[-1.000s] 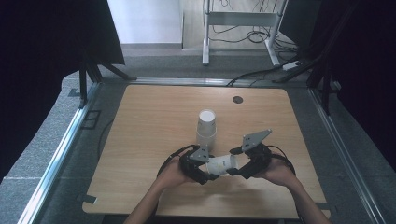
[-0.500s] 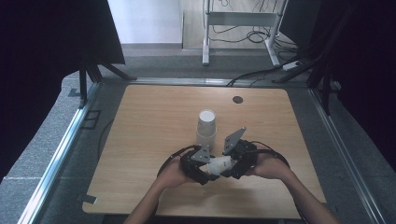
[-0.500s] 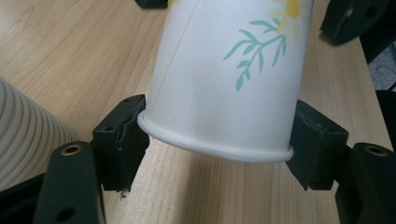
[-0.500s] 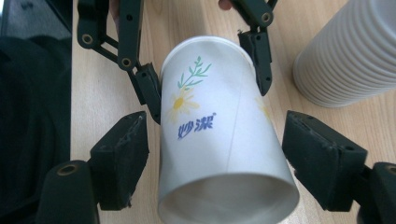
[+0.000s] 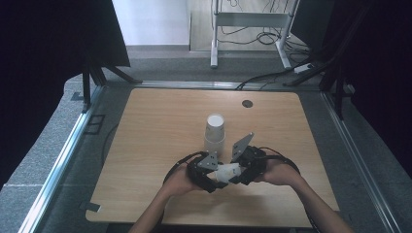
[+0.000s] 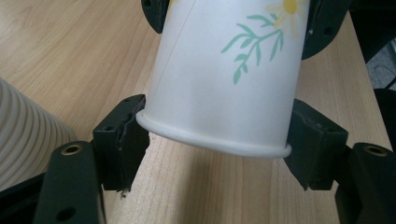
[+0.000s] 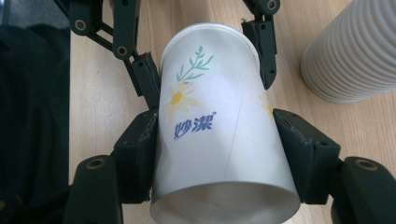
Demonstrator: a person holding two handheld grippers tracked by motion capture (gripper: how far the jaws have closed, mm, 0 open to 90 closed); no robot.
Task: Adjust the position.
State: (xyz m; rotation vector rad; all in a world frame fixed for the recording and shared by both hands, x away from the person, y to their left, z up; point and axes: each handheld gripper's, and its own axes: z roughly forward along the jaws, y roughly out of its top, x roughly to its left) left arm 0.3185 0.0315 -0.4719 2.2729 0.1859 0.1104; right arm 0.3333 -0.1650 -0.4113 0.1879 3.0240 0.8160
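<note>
Over the wooden table you hold one flowered paper cup level between both grippers, left gripper clamped at its rim, right gripper just closed on its body, seemingly to pull nested cups apart, beside the stack.

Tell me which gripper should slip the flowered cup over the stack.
Probably the right. The right gripper, jaws just closed, clamps the base end of the white flower-printed paper cup; the left gripper pinches its rim, the end that must go over the ribbed white cup stack.
</note>
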